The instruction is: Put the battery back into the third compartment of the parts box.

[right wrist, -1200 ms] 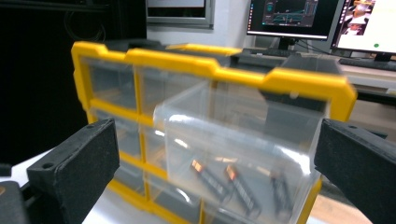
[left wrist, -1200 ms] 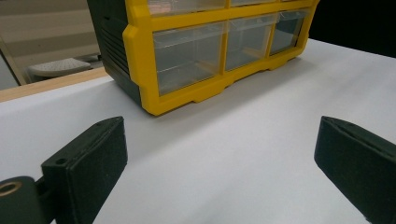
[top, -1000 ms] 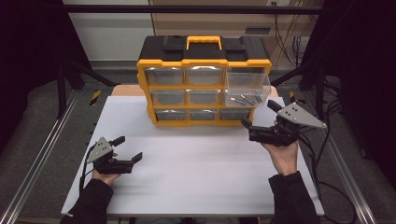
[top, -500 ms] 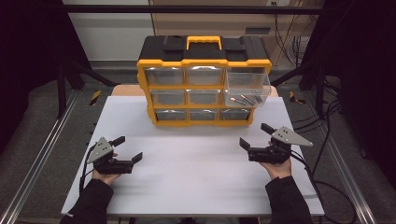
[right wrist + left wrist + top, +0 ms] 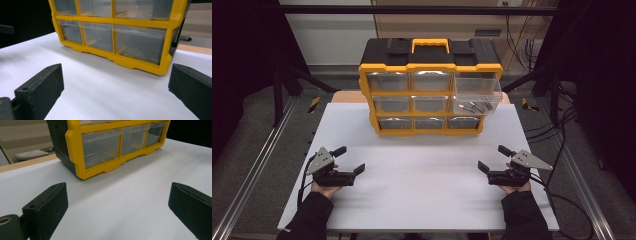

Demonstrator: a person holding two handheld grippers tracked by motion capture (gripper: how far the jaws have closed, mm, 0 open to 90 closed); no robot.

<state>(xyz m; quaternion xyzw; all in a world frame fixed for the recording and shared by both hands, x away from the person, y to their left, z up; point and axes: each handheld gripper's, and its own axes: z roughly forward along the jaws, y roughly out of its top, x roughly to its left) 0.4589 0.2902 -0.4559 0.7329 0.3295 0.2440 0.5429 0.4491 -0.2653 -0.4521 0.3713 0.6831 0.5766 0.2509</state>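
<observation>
Both your tools, left (image 5: 348, 162) and right (image 5: 492, 159), rest wide apart, holding nothing; next, push the drawer (image 5: 477, 95) (top right, screws inside) shut.

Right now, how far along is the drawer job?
Done: the top-right drawer of the yellow organizer is pulled out, with small metal parts inside. In hand: nothing; left gripper and right gripper rest open on the white table. Left: probably closing that drawer.

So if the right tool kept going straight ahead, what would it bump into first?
Probably the yellow box. The right tool is open and empty, with bare white table ahead, then the box's bottom row of clear drawers. Depth is hard to judge.
</observation>
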